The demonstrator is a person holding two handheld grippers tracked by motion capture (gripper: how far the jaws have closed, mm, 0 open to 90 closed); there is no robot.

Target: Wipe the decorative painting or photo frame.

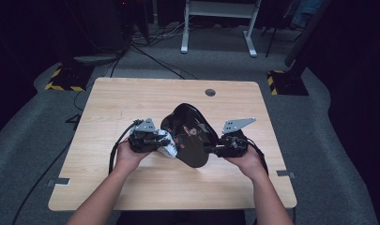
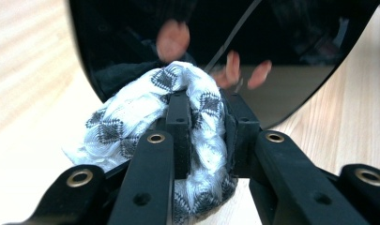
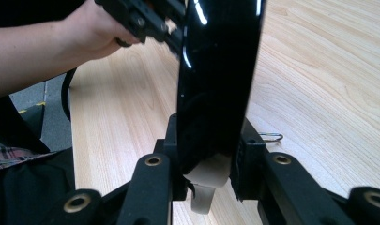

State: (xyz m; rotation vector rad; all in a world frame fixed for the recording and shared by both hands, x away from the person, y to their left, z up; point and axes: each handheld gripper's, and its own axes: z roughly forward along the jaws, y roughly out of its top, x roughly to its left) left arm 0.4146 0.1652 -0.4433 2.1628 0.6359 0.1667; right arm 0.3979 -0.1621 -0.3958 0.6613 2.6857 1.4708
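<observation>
Over the middle of the table [image 1: 131, 98] you held the glossy black panel [image 1: 190, 133] lifted and tilted, its edge pinched in your right claw [image 1: 215, 150]. Your left claw [image 1: 168, 143] was pressed together on the patterned cloth [image 2: 145, 112], which touched the panel's face. Wiping well probably called for steady bracing and short, even strokes. The left gripper view showed reflections in the gloss; the right gripper view showed how thin the panel's edge was.

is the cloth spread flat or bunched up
Bunched up: the patterned cloth is wadded between the left tongs, pressed against the glossy black panel.
</observation>
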